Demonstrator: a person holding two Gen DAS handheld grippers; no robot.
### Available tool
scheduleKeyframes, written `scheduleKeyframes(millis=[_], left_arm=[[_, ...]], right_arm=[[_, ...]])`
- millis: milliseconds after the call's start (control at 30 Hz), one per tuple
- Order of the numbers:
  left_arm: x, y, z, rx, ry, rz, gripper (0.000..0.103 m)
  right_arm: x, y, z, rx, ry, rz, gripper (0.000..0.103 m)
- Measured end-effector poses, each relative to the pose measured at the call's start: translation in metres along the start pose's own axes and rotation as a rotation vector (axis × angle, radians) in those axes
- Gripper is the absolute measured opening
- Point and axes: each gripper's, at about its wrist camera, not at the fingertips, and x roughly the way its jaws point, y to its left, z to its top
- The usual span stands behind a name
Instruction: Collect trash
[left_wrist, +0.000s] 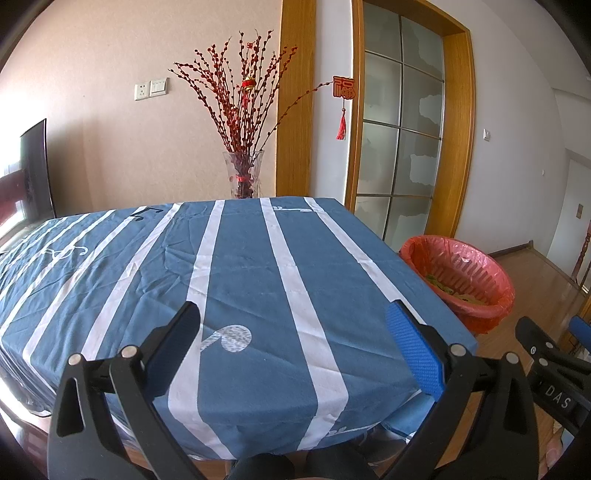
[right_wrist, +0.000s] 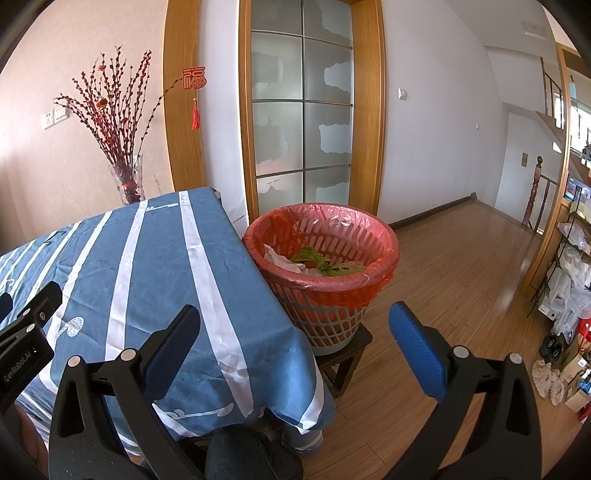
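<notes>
A waste basket (right_wrist: 325, 295) lined with a red bag stands on a low dark stool (right_wrist: 349, 354) right of the table; it also shows in the left wrist view (left_wrist: 465, 280). White paper (right_wrist: 280, 260) and green scraps (right_wrist: 314, 258) lie inside it. My left gripper (left_wrist: 295, 343) is open and empty over the near part of the blue striped tablecloth (left_wrist: 258, 280). My right gripper (right_wrist: 295, 341) is open and empty, above the table's near right corner and in front of the basket. No loose trash shows on the cloth.
A glass vase (left_wrist: 243, 177) with red branches stands at the table's far edge. A glass door (right_wrist: 301, 110) is behind the basket. Wooden floor (right_wrist: 461, 258) stretches right, with shelves and bags (right_wrist: 569, 280) at the far right. A dark screen (left_wrist: 35, 170) stands at left.
</notes>
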Motion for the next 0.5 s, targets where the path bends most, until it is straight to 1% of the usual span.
scheduleKeyframes(millis=[500], left_arm=[[0.0000, -0.0003, 0.0002, 0.000, 0.001, 0.000, 0.099]], right_arm=[[0.0000, 0.0001, 0.0004, 0.001, 0.001, 0.000, 0.101]])
